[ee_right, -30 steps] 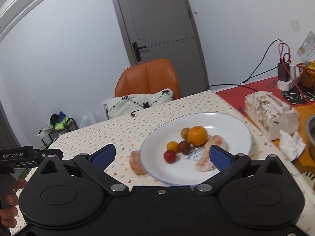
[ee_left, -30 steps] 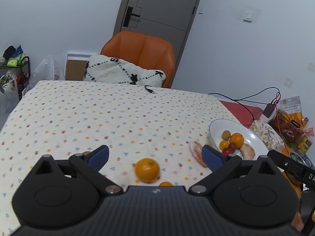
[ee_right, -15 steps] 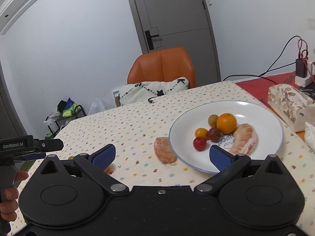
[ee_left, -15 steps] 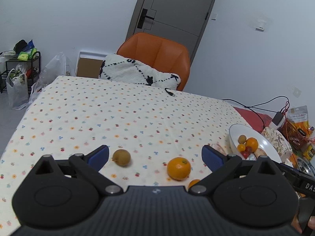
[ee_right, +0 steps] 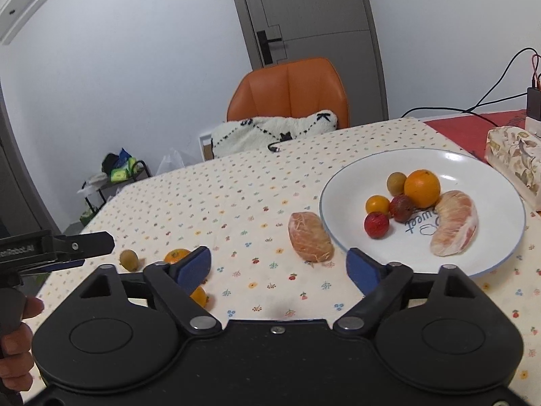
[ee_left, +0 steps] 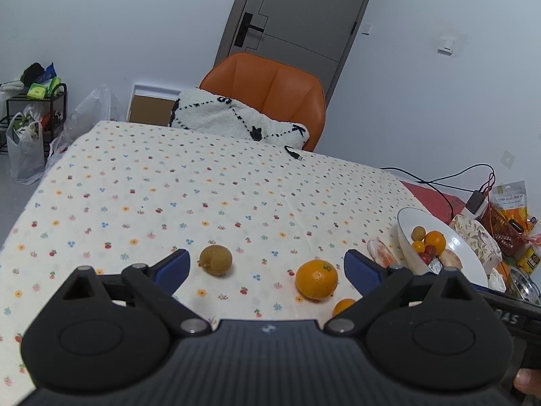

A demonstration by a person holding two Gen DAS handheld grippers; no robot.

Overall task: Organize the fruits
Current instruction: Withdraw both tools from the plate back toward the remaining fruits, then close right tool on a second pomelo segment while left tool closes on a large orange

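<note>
While both tools gape wide and empty, the left tool (ee_left: pixel 267 267) hovers over a brown fuzzy kiwi (ee_left: pixel 215 260) and round orange (ee_left: pixel 316 279) on the floral-clothed counter (ee_left: pixel 203 196); the right tool (ee_right: pixel 279 265) faces a peeled pomelo segment (ee_right: pixel 310 237) beside the white fruit plate (ee_right: pixel 341 199).

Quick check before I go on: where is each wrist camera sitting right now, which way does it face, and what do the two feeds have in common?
Left wrist: sits on the left gripper, low over the table, facing the chair; kiwi and orange lie ahead of its open fingers; a fingertip shows bottom right.
Right wrist: sits on the right gripper, facing the plate and pomelo piece; the left gripper and hand show at left.
Shared: chair, plate, kiwi, orange, pomelo piece.
</note>
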